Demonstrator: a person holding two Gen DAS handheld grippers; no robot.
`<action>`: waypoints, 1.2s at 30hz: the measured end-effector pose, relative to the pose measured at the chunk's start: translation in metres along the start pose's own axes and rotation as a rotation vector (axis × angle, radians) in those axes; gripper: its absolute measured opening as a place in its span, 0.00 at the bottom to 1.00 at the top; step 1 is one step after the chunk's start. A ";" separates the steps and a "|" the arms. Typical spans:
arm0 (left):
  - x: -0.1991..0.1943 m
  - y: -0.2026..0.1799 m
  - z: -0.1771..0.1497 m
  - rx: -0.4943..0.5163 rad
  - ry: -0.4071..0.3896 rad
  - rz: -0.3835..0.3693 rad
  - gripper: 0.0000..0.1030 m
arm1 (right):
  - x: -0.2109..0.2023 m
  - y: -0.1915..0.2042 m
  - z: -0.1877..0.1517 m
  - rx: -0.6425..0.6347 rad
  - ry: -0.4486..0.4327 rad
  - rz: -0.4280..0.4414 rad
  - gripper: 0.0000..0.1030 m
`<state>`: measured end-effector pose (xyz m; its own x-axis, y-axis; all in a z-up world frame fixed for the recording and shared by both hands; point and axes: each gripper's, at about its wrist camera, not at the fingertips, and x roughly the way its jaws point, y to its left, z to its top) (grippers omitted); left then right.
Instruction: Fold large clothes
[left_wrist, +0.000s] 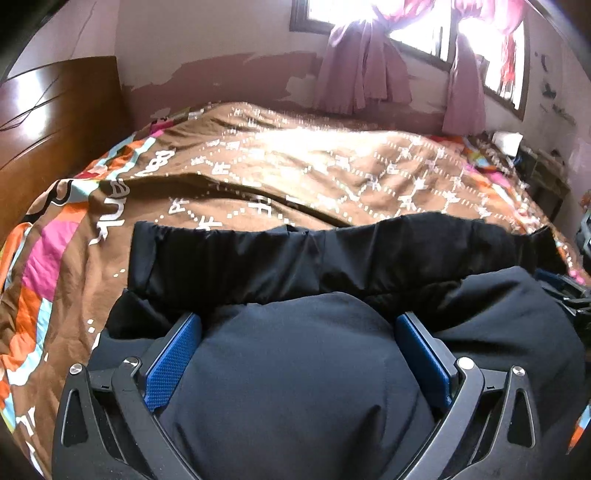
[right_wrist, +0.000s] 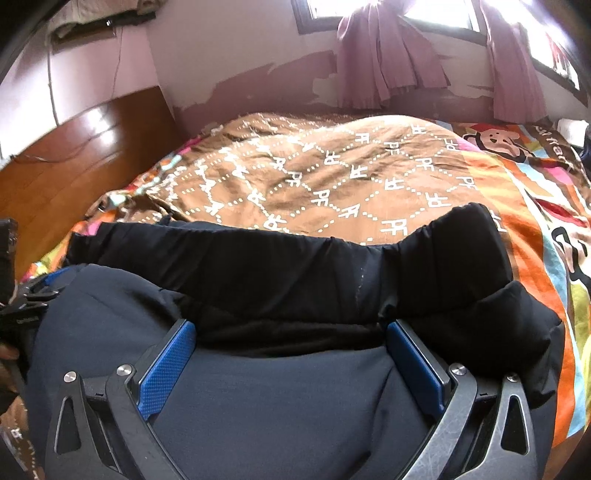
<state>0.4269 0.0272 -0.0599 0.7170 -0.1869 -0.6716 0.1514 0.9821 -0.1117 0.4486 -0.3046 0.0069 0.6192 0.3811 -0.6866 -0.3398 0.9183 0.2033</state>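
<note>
A large dark garment lies on the bed, with a navy part folded over a black band at its far edge. My left gripper is open, its blue pads wide apart with navy cloth bulging up between them. In the right wrist view the same garment fills the foreground. My right gripper is also open, straddling the navy fold where it meets the black layer. The other gripper shows at the left edge of that view.
A brown quilt with white lettering and bright cartoon borders covers the bed. The wooden headboard stands at the left. Purple curtains hang under a bright window on the far wall. Some clutter sits at the far right.
</note>
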 end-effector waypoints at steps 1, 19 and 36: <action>-0.007 0.003 0.000 -0.010 -0.012 -0.027 0.99 | -0.005 -0.001 0.000 -0.001 -0.009 0.008 1.00; -0.049 0.109 -0.037 -0.237 0.154 -0.172 0.99 | -0.080 -0.062 -0.045 -0.020 0.027 -0.186 1.00; -0.039 0.131 -0.046 -0.342 0.276 -0.393 0.99 | -0.061 -0.117 -0.083 0.328 0.170 0.031 1.00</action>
<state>0.3873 0.1643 -0.0818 0.4410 -0.5710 -0.6925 0.1092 0.7999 -0.5900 0.3917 -0.4438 -0.0329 0.4763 0.4113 -0.7771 -0.0947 0.9027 0.4198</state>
